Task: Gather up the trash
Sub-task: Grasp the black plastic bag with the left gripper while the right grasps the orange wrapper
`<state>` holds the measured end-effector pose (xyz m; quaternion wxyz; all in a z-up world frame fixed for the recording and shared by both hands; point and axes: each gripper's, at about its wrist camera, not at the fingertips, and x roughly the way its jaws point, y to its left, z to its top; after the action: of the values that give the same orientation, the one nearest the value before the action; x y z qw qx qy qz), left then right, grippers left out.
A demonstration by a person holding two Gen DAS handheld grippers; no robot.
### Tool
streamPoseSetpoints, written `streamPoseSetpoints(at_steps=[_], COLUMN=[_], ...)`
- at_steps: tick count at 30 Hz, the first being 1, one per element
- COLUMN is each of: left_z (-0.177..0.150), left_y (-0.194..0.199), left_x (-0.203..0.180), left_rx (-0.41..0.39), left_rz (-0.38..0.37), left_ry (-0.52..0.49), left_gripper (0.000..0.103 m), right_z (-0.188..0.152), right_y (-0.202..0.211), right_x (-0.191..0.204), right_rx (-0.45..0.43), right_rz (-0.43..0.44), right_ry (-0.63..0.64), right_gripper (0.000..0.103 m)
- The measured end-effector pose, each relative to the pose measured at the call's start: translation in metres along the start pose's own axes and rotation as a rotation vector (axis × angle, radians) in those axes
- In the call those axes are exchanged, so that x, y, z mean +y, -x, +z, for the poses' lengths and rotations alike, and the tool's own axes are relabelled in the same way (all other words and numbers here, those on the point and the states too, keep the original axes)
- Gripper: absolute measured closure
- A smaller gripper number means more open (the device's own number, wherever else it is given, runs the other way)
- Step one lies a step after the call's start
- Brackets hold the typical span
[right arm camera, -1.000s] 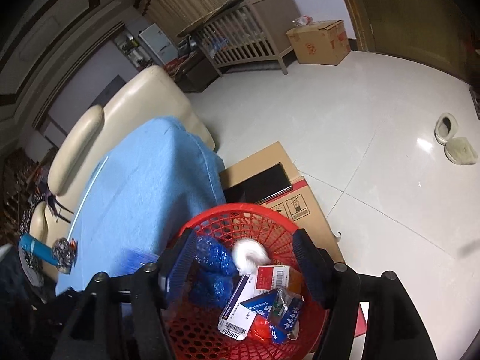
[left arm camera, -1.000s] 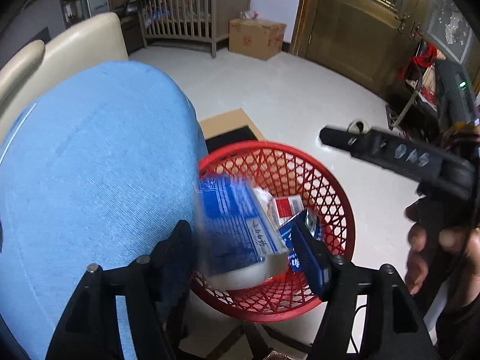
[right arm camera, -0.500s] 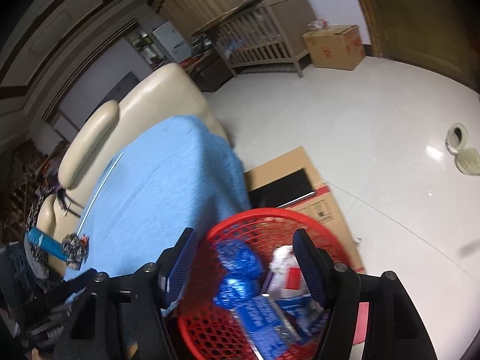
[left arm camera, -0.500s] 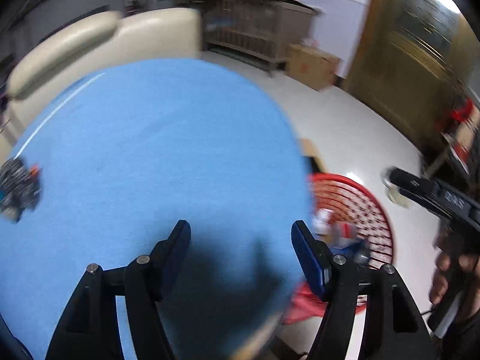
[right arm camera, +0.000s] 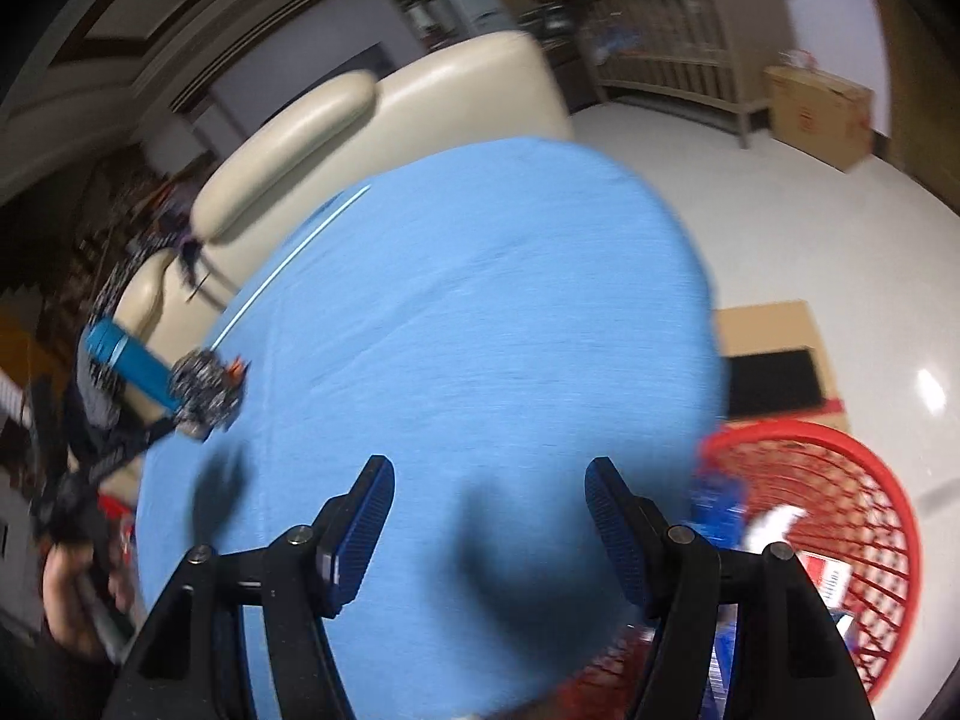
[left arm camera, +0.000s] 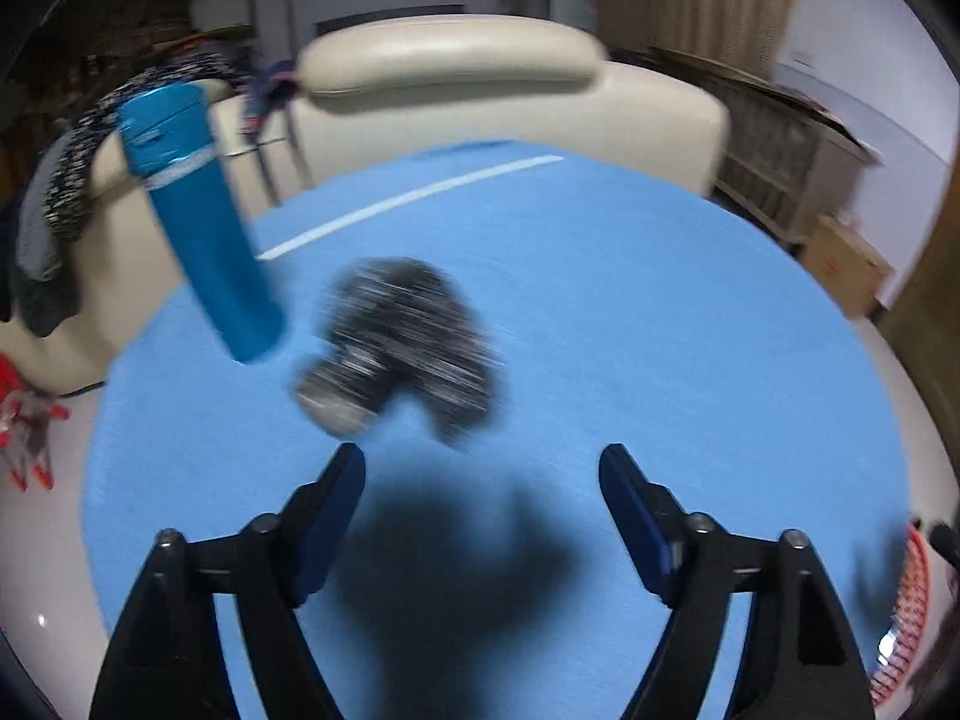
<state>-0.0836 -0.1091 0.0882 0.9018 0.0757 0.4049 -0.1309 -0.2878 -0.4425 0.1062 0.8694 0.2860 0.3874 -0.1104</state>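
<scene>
While the red basket (right arm camera: pixel 840 540) sits on the floor at the near right edge of the blue-covered table (right arm camera: pixel 480 312), already holding several wrappers and boxes, two things are left on the cloth at its far left: a crumpled dark wrapper (left arm camera: pixel 399 342) and a blue cylindrical bottle (left arm camera: pixel 204 228) just beside it. The basket's place close under the table edge looks chosen so that trash can be carried a short way and dropped over the rim. The bottle stands tilted in the fisheye, touching or almost touching the wrapper; whether it counts as trash I cannot tell.

The left gripper (left arm camera: pixel 480 498) points down at the cloth with the crumpled wrapper just beyond its tips, slightly to the left. Its jaws are opening and stand wide, with nothing between them but bare blue cloth and their own shadow, which suggests a reach being set up for the wrapper. The picture is smeared there, so the wrapper's exact outline is unclear.

The right gripper (right arm camera: pixel 489 510) hangs over the near right part of the table, between the wrapper and the basket, well apart from both pieces on the cloth. Its jaws are parted about halfway and hold nothing. In its view the left gripper and the hand (right arm camera: pixel 66 588) carrying it show at the far left, near the wrapper.
</scene>
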Motion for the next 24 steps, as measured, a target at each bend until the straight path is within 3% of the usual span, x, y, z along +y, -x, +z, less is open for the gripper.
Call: streamPoseSetpoints(at_steps=[5,11,13,17,20,24], left_z=[0.022,0.027,0.025,0.018,0.003,-0.021], left_y=[-0.044,-0.090,-0.103,-0.089,-0.069,-0.046], left_x=[0.032,0.029,0.035,0.061,0.074,0.091], left_rx=[0.026,0.088,0.135,0.104,0.082,0.080], left_rz=[0.028,0.019,-0.049,-0.107,-0.101,-0.031], left_ry=[-0.025,-0.113,-0.096,0.024,0.068,0.127], left_gripper=[0.022,0.022,0.070,0.071,0.072,0.072], right_z=[0.004,0.010,0.012,0.018,0.027,0.038], right_y=[-0.021,-0.041,-0.047,-0.063,-0.084,-0.131], right_x=[0.038,0.073,0.083,0.107,0.132,0.188], right_rx=[0.037,0.068,0.075,0.090,0.103,0.141], right_rz=[0.014,0.011,0.010,0.023,0.046,0.119], right_ry=[0.062,0.113,0.134,0.184,0.226,0.316], right_gripper=[0.033,0.033,0.033,0.033,0.033,0.033])
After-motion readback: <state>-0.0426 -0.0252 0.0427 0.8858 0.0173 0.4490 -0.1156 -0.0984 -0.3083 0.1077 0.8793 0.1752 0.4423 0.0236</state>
